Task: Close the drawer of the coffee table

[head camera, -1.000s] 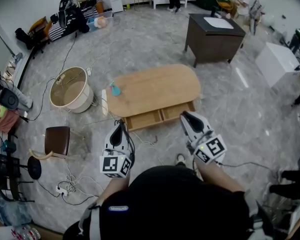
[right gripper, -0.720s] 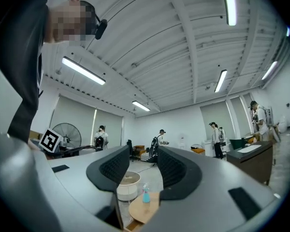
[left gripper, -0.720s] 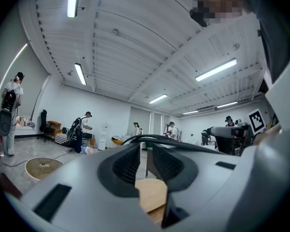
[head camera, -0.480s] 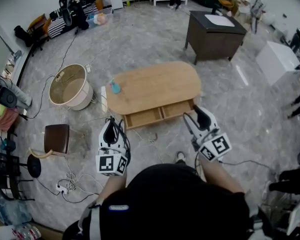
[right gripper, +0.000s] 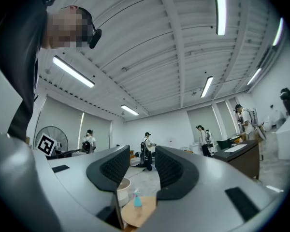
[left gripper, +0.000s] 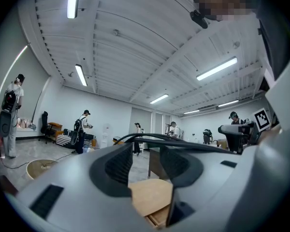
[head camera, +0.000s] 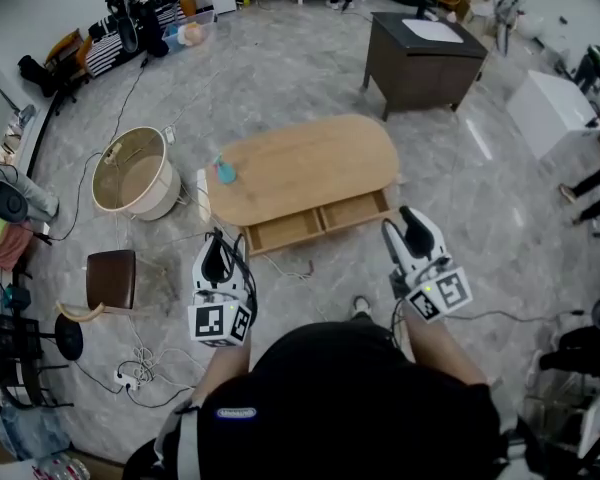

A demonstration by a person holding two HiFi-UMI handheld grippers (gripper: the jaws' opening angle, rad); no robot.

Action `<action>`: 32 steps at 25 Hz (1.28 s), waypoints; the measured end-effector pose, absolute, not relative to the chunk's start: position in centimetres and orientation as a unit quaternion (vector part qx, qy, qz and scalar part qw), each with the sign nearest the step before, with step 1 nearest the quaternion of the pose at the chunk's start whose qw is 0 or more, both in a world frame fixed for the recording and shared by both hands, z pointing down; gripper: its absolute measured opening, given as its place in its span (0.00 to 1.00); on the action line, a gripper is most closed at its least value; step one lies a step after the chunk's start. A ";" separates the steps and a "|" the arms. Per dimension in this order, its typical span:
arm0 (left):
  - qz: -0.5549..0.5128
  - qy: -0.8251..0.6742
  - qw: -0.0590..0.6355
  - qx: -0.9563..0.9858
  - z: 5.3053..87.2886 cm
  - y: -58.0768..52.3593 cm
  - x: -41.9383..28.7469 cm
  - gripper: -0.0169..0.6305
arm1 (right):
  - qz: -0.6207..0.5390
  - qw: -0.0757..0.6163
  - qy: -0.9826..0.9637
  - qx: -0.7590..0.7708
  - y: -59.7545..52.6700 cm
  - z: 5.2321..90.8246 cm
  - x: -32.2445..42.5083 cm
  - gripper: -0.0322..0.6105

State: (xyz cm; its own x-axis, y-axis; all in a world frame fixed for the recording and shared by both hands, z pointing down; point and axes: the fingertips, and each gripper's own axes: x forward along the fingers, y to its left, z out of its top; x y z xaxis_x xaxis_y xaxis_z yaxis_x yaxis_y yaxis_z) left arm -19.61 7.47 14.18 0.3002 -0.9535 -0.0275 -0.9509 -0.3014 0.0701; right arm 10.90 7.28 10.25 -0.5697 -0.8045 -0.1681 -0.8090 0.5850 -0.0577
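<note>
The oval wooden coffee table (head camera: 310,163) stands on the grey floor ahead of me. Its drawer (head camera: 320,218) sticks out open on the near side. My left gripper (head camera: 217,256) hovers short of the drawer's left end, apart from it. Its jaws have just been opening and are empty. My right gripper (head camera: 416,230) hangs off the drawer's right end, also just opened with nothing between its jaws. Between the jaws of the left gripper (left gripper: 146,166), the tabletop (left gripper: 152,197) and the drawer (left gripper: 159,219) show. The right gripper (right gripper: 141,170) frames the table's (right gripper: 142,211) far end.
A blue spray bottle (head camera: 224,172) (right gripper: 134,198) stands on the table's left end. A round beige tub (head camera: 132,173) and a brown stool (head camera: 112,280) sit left, with cables (head camera: 290,268) on the floor. A dark cabinet (head camera: 420,53) stands behind, and people stand far back.
Both grippers' jaws went from shut to open. The left gripper drifted slightly left and the right gripper moved right, away from the drawer front.
</note>
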 end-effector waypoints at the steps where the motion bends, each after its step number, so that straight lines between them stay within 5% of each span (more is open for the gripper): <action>1: -0.033 -0.589 0.023 0.807 14.3 7.2 -19.6 0.30 | 0.014 0.100 0.885 -0.455 7.3 10.0 11.1 0.30; 32: -0.006 -0.503 0.042 0.863 23.7 2.4 -9.8 0.31 | -0.004 0.026 0.850 -0.526 3.9 20.6 14.7 0.36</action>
